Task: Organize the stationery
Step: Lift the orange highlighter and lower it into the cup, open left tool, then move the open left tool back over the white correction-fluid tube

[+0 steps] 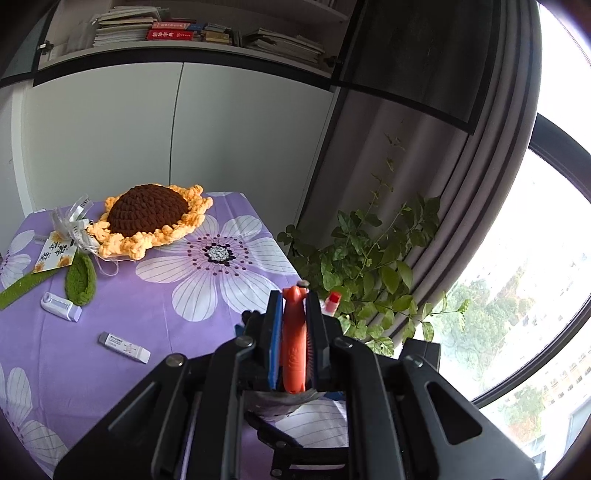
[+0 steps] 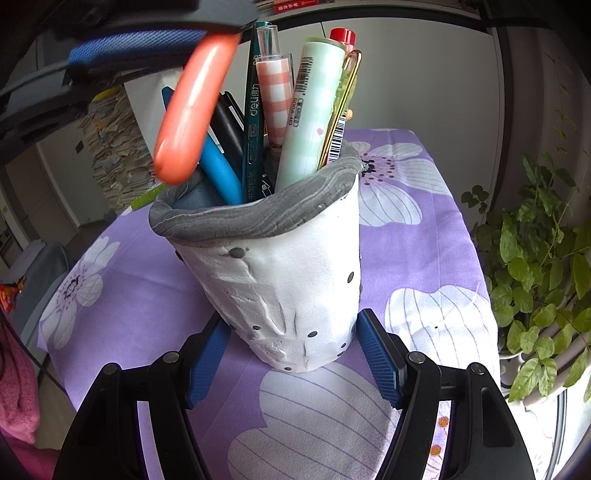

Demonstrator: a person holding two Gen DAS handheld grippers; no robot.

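- Left wrist view: the left gripper (image 1: 293, 314) sits at lower centre, its blue-padded fingers clenched on an orange utility knife (image 1: 294, 343) that stands upright between them. Its upper tip reaches just past the finger ends.
- Outward from it, a purple tablecloth (image 1: 122, 306) printed with large white flowers covers the table. A white correction-tape case (image 1: 61, 306) and a white rectangular stick (image 1: 124, 347) lie at left centre, well apart from the gripper.
- Further up-left rest a crocheted sunflower (image 1: 153, 218), a green knitted leaf (image 1: 81, 280) and a green ruler (image 1: 22, 288) cut off by the left edge.
- White cabinet doors, a shelf of books (image 1: 170, 30), a potted plant (image 1: 369, 266) and a bright window fill the background.
- Right wrist view: the right gripper (image 2: 293, 360) has its blue pads spread on either side of the base of a white pen holder (image 2: 284, 291) with a grey rolled rim; whether the pads press the cup cannot be made out.
- The holder stands on the cloth at frame centre, crowded with pens.
- The knife (image 2: 192, 110), blurred, hangs at upper left with its rounded end just beside the rim.
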